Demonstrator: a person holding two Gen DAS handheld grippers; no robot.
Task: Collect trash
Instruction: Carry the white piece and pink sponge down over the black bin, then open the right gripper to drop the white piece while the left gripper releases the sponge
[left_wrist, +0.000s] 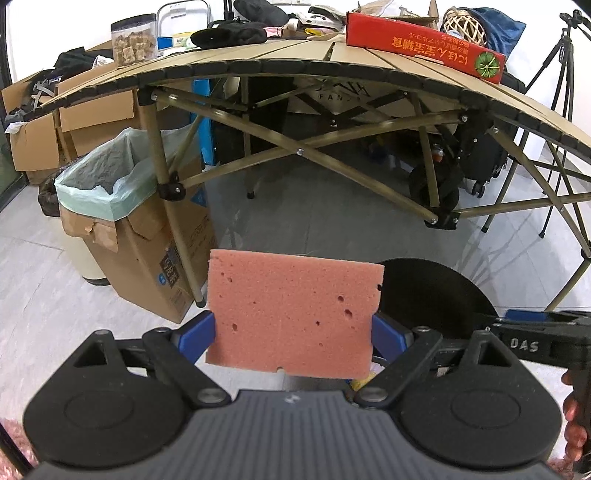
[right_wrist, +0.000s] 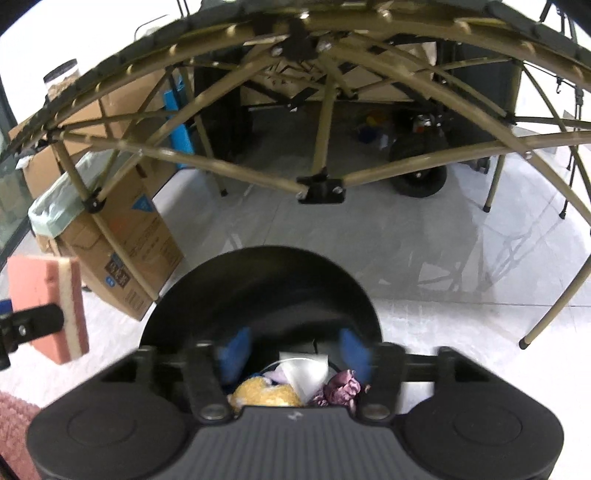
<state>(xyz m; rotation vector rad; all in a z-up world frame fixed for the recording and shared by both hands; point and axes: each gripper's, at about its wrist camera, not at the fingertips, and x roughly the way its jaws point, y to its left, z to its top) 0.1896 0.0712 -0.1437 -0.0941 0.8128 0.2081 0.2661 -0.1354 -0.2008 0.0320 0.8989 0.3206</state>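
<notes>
pink sponge (left_wrist: 295, 314) clamped upright between the left gripper (left_wrist: 293, 334) pads. right gripper (right_wrist: 293, 350) jaws apart, nothing between them, over the black bin (right_wrist: 258, 288); yellow, white and purple trash (right_wrist: 291, 384) lies directly below. folding table (left_wrist: 258, 62) stands beyond.

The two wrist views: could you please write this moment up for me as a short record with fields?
setting: tiled floor in front of a folding table
left gripper: closed on a pink sponge, held upright
right gripper: open, nothing between its fingers, above a black bin
bin contents: yellow, white and purple scraps
other container: cardboard box with green liner, left of the table leg
on table: red carton, jar of snacks
task state: sponge not yet dropped
</notes>
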